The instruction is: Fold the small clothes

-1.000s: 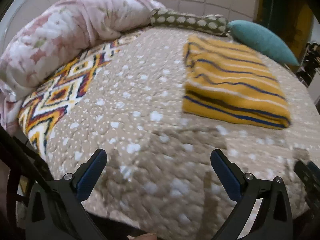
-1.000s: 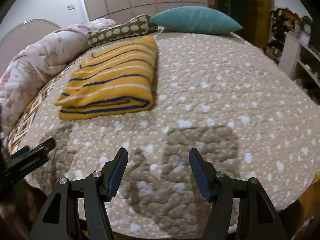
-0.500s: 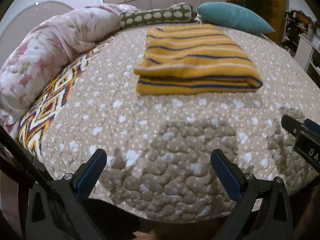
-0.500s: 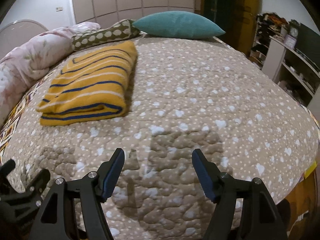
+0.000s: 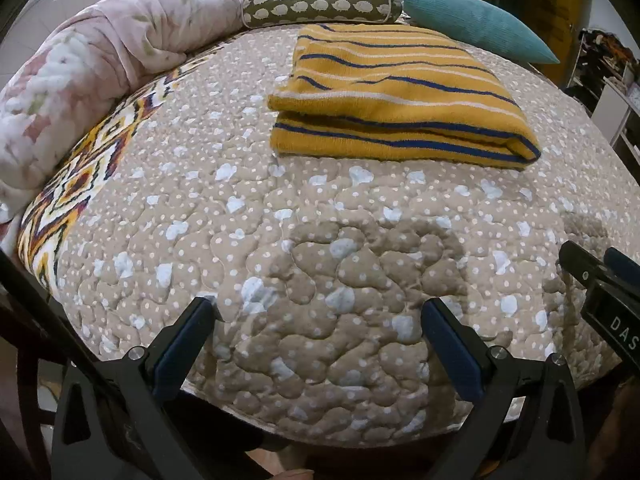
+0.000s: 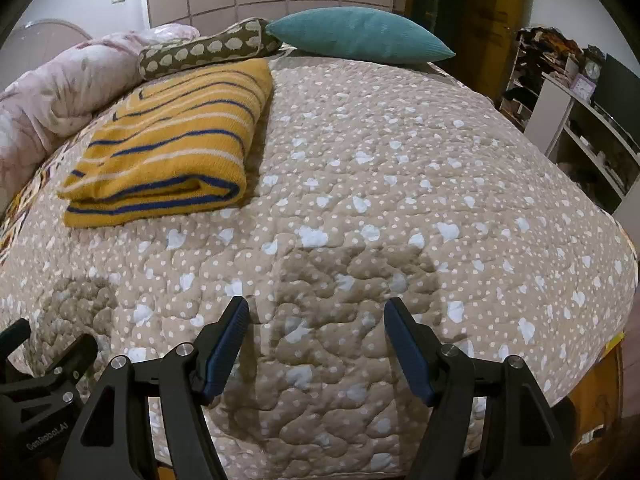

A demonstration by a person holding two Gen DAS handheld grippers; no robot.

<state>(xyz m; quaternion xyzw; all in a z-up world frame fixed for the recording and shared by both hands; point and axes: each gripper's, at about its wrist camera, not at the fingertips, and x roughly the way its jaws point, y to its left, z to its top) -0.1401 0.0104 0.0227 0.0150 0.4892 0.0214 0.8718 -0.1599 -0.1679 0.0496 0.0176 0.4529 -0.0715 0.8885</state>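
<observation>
A folded yellow garment [image 5: 396, 92] with blue and white stripes lies flat on the beige dotted quilt [image 5: 320, 264], its thick folded edge facing the cameras. In the left wrist view it sits at about 12 to 1 o'clock, well apart from the fingertips; in the right wrist view the same garment [image 6: 172, 144] sits at about 10 o'clock.

Just behind it, a brown spotted bolster [image 5: 320, 8] touches or nearly touches its far edge, with a teal cushion [image 5: 480, 28] at 1 o'clock and a rumpled pink floral duvet [image 5: 92, 76] at 10 o'clock. A zigzag-patterned blanket [image 5: 80, 184] shows along the quilt's edge at 9 o'clock.

The left gripper [image 5: 320, 316] hangs over the near edge of the quilt with its fingers spread wide and nothing between them. The right gripper [image 6: 316, 316] hangs likewise at 6 o'clock, fingers spread, holding nothing. Each gripper's tip pokes into the other's view at the side. Shelving [image 6: 580, 120] stands beyond the bed at 2 o'clock in the right wrist view.
</observation>
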